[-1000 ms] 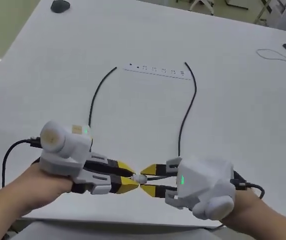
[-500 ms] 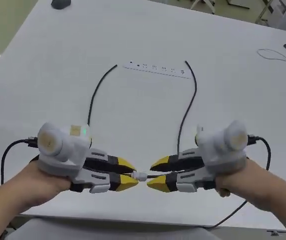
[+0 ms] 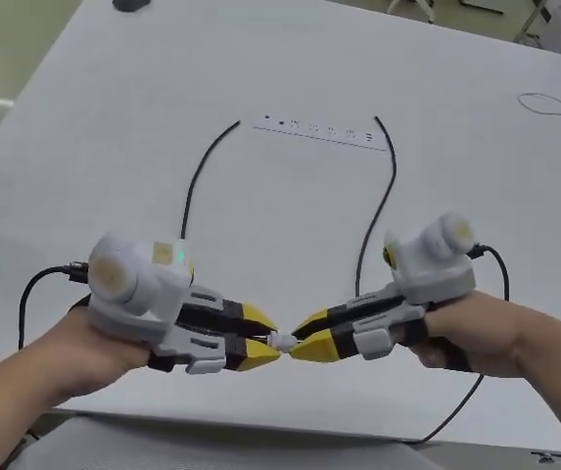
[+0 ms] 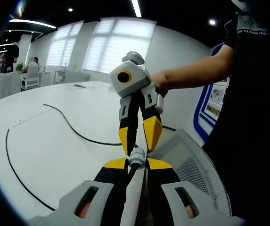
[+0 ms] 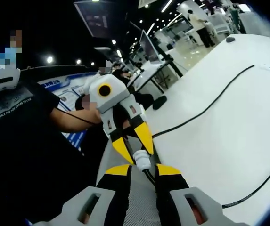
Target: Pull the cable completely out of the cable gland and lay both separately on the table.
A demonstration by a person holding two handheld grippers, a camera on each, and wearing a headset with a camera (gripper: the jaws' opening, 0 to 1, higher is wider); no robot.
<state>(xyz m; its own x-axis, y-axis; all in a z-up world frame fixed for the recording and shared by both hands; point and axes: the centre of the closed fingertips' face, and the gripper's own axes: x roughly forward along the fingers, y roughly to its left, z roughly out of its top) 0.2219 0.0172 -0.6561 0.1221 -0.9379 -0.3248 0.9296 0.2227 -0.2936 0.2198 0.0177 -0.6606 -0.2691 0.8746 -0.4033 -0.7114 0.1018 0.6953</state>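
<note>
Head view: left claw (image 3: 266, 344) pinches cable gland (image 3: 282, 342), right claw (image 3: 300, 348) pinches cable (image 3: 388, 186).

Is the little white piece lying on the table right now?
No, the left gripper holds the cable gland up off the table, and the right gripper grips the cable right beside it.

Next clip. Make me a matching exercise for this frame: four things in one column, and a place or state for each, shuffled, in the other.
Things:
1. cable gland
2. power strip
3. right gripper
4. two long black cords

Places or states:
a. shut on the thin cable
b. white, flat on the far side of the table
c. in the jaws of the left gripper
d. curving across the tabletop towards the person

Pairs: 1-c, 2-b, 3-a, 4-d
</note>
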